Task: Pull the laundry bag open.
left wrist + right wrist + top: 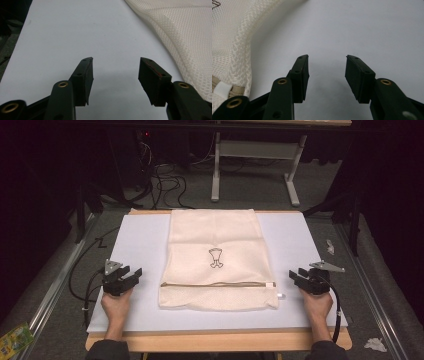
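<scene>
Table edge: a wooden lip [220,340] runs along the near side, and both forearms come in over it.
Left hand [116,306]: rests on the white sheet, near its left edge.
Left gripper [131,276]: low over the sheet, pointing toward the bag; jaws apart with nothing but bare sheet between them.
Right hand [318,305]: rests on the sheet, near its right edge.
Right gripper [296,276]: mirrors the left, pointing inward; jaws apart, nothing between them.
White sheet [140,250]: covers most of the tabletop.
Mesh bag [216,255]: cream, lying flat in the middle of the sheet between the two grippers and well apart from each, with its long side running away from the person.
Zipper [217,284]: runs across the bag near its close end; it looks done up, though the high view is too coarse to be sure.
Zipper tab [222,89]: white, at the right end of the zipper.
Printed mark [215,258]: small dark outline at the bag's middle.
Beyond the table: a grey floor with cables [167,182] and a pale metal frame [260,152].
</scene>
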